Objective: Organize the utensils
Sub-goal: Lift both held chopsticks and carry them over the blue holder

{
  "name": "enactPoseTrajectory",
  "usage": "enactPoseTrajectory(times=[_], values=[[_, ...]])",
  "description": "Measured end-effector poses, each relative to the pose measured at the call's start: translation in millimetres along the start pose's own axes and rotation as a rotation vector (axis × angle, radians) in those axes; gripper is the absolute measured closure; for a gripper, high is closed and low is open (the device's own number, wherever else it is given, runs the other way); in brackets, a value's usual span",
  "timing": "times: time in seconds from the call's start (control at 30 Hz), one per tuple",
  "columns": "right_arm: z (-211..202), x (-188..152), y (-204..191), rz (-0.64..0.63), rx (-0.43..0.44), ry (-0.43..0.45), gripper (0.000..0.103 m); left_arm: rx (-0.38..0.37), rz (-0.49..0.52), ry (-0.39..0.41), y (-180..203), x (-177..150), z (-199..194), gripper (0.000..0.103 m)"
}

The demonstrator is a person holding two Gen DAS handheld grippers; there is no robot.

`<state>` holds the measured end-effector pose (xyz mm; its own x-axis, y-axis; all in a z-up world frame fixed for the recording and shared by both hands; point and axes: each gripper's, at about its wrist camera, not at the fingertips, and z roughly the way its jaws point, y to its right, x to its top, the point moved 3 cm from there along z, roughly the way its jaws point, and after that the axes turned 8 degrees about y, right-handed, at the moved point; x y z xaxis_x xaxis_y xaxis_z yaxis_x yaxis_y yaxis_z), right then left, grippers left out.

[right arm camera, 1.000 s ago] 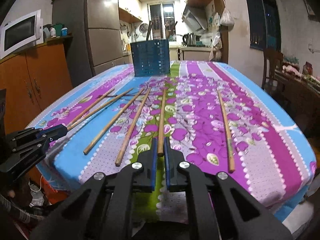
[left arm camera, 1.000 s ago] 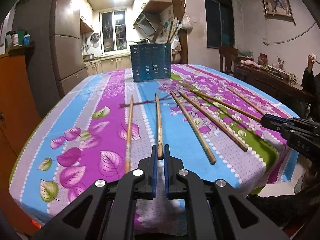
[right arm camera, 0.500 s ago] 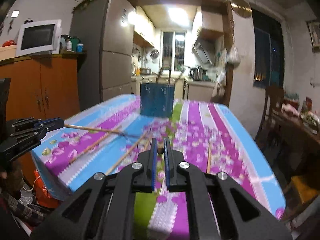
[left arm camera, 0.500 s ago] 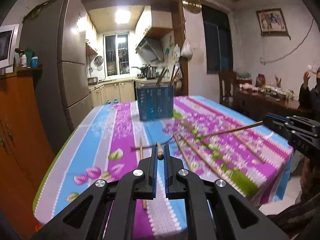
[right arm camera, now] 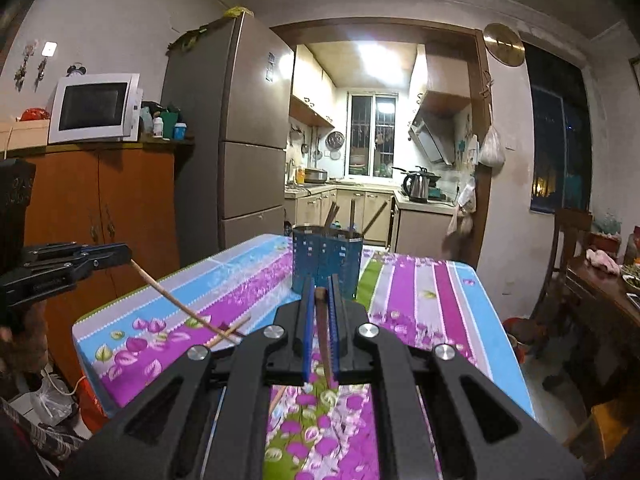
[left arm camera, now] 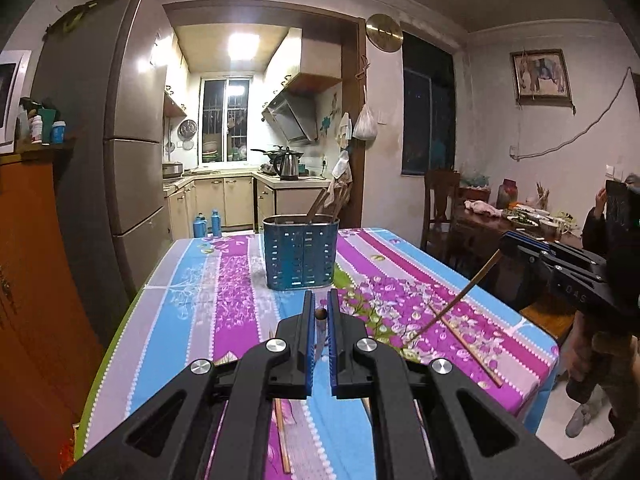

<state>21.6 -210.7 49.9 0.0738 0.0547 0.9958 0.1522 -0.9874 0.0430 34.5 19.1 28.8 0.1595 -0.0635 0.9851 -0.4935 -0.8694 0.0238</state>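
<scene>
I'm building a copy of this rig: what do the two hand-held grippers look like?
Both match. Each hand-held gripper, left and right, is matte black plastic with angular arms cut by triangular openings, silver round screw heads at the pivots, and two flat parallel fingers lined with blue ribbed pads. Seen from the left wrist view, the right one carries pale stamped characters on its side. No cables show on them.

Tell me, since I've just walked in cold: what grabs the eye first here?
Each claw, left and right, is shut on a wooden chopstick, lifted off the bright floral tablecloth. Ahead, mid-table, stands a blue perforated utensil holder with sticks already in it; more chopsticks lie on the cloth.
</scene>
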Motion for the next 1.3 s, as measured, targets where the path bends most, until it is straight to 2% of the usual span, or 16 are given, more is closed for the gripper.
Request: enactPoseTrajectory(times=[0.57, 0.77, 1.3], values=[[40.8, 28.0, 19.7, 0.035, 0.060, -0.048, 0.098, -0.102, -0.084, -0.086, -21.7, 48.4, 33.8, 0.096], [48.3, 31.5, 22.6, 0.039, 0.066, -0.068, 0.098, -0.114, -0.059, -0.113, -19.8, 58.1, 48.9, 0.096], [73.4, 42.5, 38.6, 0.086, 0.080, -0.116, 0.098, -0.116, -0.017, -0.111, -4.3, 78.1, 76.0, 0.096]])
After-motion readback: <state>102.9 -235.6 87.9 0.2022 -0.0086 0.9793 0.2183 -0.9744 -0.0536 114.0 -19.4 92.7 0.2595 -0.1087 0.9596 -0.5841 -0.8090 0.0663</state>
